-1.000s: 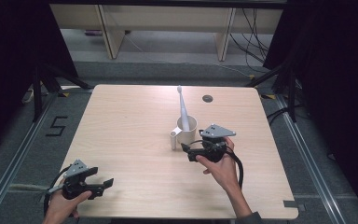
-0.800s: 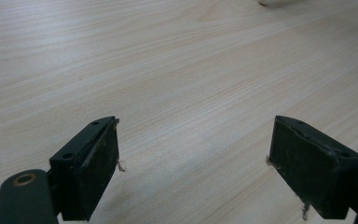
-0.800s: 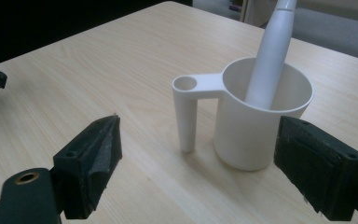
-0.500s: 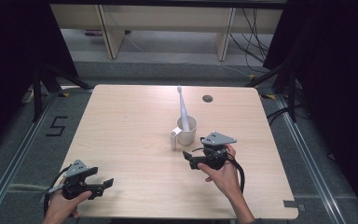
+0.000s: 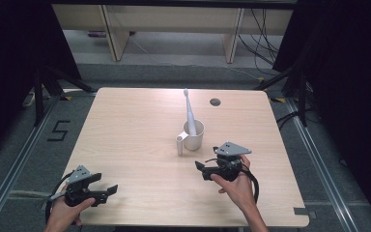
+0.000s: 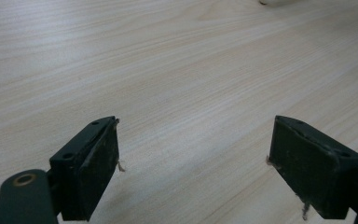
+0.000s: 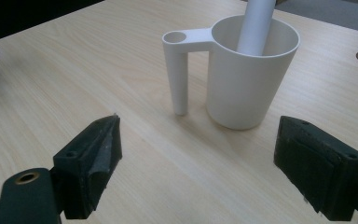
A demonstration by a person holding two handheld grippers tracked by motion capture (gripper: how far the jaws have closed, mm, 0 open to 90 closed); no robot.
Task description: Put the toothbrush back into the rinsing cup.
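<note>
Toothbrush [image 5: 189,112] stands in cup [image 5: 193,135], long axis near-upright, head up, tilted away. Right gripper [image 5: 202,169] near cup, left gripper [image 5: 110,192] well apart; both jaws wide, empty.

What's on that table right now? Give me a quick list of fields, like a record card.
Table: light wood
Cup: white, with handle, upright near the middle
In the cup: white toothbrush, leaning, head up
Left gripper: open, near the front left corner, holding nothing
Right gripper: open, just in front of the cup, not touching it
Hole: round grommet near the far edge
</note>
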